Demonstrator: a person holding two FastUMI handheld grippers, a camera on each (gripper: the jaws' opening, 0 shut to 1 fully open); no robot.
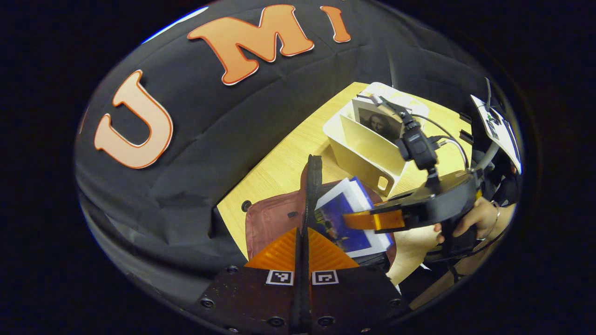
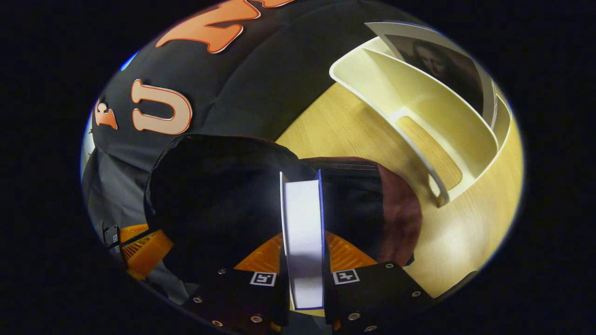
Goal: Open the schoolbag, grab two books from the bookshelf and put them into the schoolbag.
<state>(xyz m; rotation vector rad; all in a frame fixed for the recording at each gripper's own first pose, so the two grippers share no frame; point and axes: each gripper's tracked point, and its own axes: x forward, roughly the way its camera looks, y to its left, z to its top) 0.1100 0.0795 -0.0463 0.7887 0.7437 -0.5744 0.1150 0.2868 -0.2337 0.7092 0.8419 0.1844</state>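
On the wooden table [image 1: 284, 163] lies a dark red schoolbag [image 1: 272, 218], its mouth held open. The left gripper [image 1: 302, 253] has its two fingers pressed together on the bag's upper edge, a black zipper band [image 1: 313, 181] that rises upright between them in the left gripper view. Seen from the right gripper view, that same gripper [image 2: 139, 246] sits at the lower left, beside the dark open mouth of the schoolbag [image 2: 400, 214].

The right gripper [image 2: 303, 260] pinches a book [image 2: 303, 223] with a blue cover between both fingers, holding it edge-on so the white page block faces the camera. In the left gripper view, the book [image 1: 347, 218] is tilted and partly inside the bag's opening, with the right gripper [image 1: 372, 219] clamped on its near edge and a hand [image 1: 475, 218] gripping the handle behind.

Beyond the bag stands a white bookshelf [image 1: 368, 149] with upright dividers. A second book [image 1: 379, 122], showing a portrait on its cover, leans in the far compartment. From the right gripper view, the bookshelf [image 2: 419, 111] shows an empty near slot, and the portrait book [image 2: 437, 60] rests behind the next divider.
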